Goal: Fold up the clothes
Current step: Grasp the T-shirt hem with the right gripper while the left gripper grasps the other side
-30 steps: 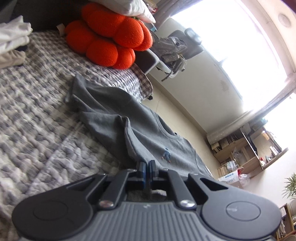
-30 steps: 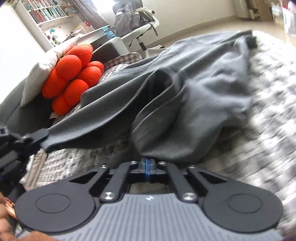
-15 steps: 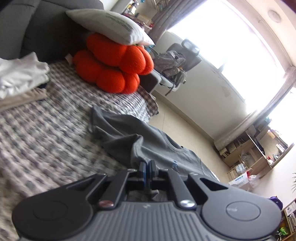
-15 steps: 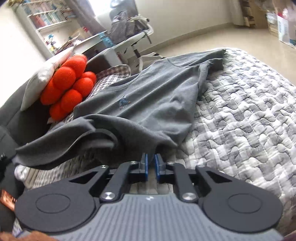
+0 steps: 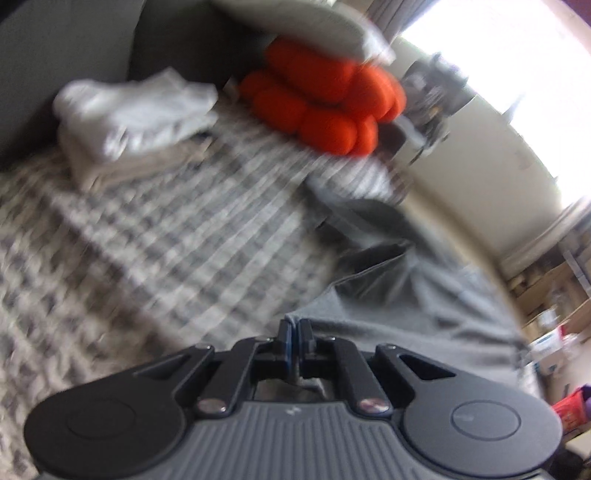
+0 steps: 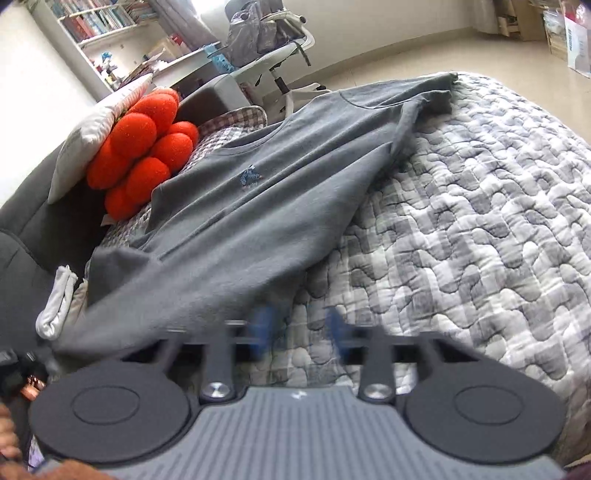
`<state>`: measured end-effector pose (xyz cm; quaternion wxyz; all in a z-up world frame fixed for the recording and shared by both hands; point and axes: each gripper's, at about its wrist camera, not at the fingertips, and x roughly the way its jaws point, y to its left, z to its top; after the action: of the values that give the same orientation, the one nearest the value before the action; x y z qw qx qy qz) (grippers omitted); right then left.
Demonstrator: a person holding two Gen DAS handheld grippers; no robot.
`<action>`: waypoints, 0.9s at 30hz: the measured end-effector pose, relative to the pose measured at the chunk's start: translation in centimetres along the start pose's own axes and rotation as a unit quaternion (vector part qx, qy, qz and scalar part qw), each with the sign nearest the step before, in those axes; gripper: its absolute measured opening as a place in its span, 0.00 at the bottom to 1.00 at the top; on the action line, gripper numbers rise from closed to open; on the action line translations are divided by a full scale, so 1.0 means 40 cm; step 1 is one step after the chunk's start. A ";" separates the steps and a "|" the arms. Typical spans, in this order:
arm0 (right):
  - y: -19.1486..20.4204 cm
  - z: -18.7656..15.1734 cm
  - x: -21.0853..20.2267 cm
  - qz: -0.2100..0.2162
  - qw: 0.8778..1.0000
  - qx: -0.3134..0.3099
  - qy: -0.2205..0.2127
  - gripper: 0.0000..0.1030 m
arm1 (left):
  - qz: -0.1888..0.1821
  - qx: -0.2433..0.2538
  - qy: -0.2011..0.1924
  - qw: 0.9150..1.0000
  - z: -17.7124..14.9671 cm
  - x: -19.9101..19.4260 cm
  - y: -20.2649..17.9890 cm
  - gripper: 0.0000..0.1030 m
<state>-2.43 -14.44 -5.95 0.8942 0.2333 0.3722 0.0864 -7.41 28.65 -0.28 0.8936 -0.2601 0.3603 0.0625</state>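
Note:
A grey T-shirt with a small blue chest emblem lies spread front-up on the grey-and-white quilt, collar toward the far edge. My right gripper hovers at the near hem. Its jaws are opening, the blue pads are blurred, and only quilt shows between them. In the blurred left wrist view, my left gripper is shut on a corner of the T-shirt, which stretches away to the right.
An orange bobble cushion and a white pillow sit at the head of the bed. A pile of folded light clothes rests against the dark backrest. An office chair and bookshelves stand beyond the bed.
The right jaws have opened and let go of the hem, and the shirt now lies flat. The left gripper, still shut on its corner, has swung toward the folded pile.

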 end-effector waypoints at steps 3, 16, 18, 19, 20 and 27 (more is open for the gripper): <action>0.000 0.002 0.004 0.001 1.000 -0.002 0.001 0.51 | 0.032 0.048 0.008 0.998 -0.025 0.028 -0.011 0.05; 0.013 0.003 0.040 0.022 0.999 -0.016 0.029 0.51 | -0.008 0.152 0.002 0.988 -0.068 0.013 -0.139 0.36; 0.014 0.002 0.044 0.031 0.999 -0.023 0.030 0.51 | -0.013 0.174 0.009 0.985 -0.080 0.017 -0.174 0.38; 0.015 0.002 0.047 0.036 0.998 -0.024 0.034 0.51 | -0.017 0.183 0.013 0.983 -0.085 0.020 -0.192 0.38; 0.016 0.002 0.049 0.041 0.998 -0.025 0.037 0.48 | -0.023 0.191 0.018 0.981 -0.090 0.022 -0.208 0.38; 0.049 0.049 0.076 0.067 0.996 -0.029 0.053 0.09 | -0.070 0.227 0.035 0.971 -0.113 0.037 -0.320 0.38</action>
<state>1.15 -12.40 -5.71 0.8719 0.2266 0.3997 0.1693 -5.26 15.28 1.37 0.9183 -0.0772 0.3772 -0.0925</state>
